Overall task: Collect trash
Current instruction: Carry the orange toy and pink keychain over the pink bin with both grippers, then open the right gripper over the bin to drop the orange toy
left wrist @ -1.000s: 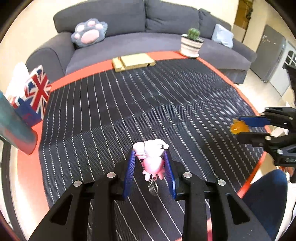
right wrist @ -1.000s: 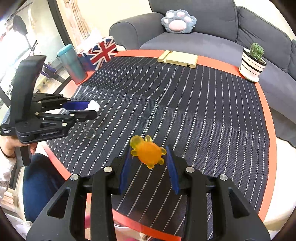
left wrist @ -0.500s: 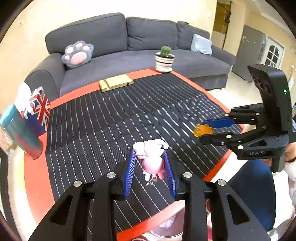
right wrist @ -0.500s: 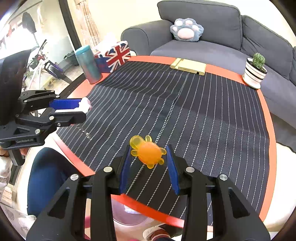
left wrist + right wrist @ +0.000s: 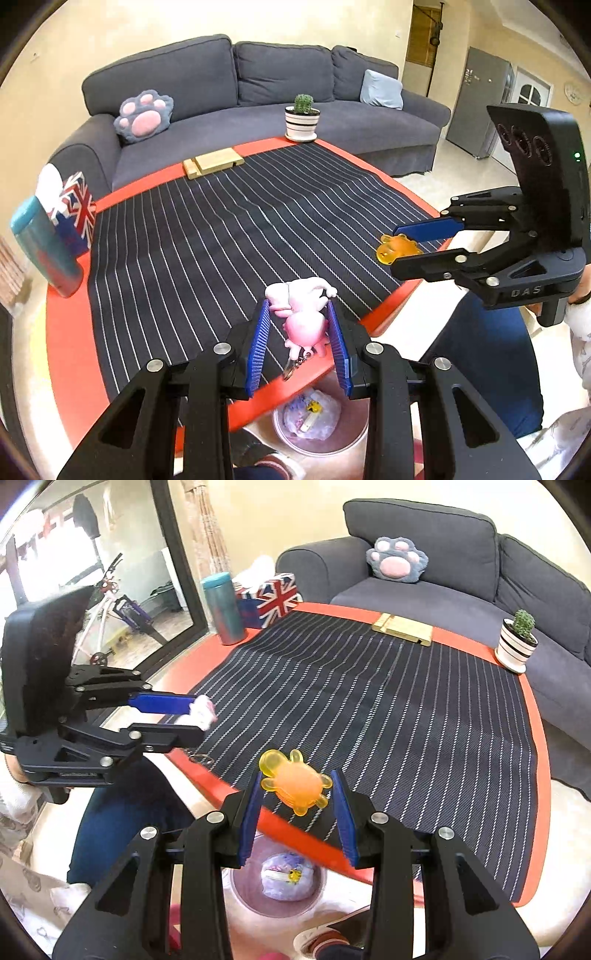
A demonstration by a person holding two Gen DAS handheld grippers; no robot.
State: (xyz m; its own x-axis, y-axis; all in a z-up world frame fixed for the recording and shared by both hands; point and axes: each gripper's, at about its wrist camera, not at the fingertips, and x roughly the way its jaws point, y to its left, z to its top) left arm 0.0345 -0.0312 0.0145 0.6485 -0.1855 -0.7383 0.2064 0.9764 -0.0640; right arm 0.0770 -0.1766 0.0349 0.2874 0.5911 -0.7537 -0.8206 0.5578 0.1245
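My left gripper (image 5: 297,317) is shut on a pink and white figurine keychain (image 5: 301,314), its metal ring dangling below. In the right wrist view the same figurine (image 5: 202,709) shows between the left gripper's (image 5: 192,720) blue pads. My right gripper (image 5: 297,788) is shut on an orange rubber turtle (image 5: 295,782), seen from the left wrist view as the turtle (image 5: 395,248) in the right gripper (image 5: 393,247). Both hang over the table's near edge. Below, a round bin (image 5: 351,439) on the floor holds a crumpled bag of rubbish; it is also the bin (image 5: 243,890) under the right gripper.
The round red table (image 5: 66,332) carries a dark striped cloth (image 5: 221,229), a teal tumbler (image 5: 44,247), a Union Jack tissue box (image 5: 75,210), a wooden block (image 5: 214,164) and a potted cactus (image 5: 303,118). A grey sofa (image 5: 221,96) stands behind. A person's blue-trousered leg (image 5: 110,827) is beside the bin.
Both grippers have drawn back and up from the cloth toward the table's near edge, each keeping its toy. The bin on the floor has come into view beneath them.
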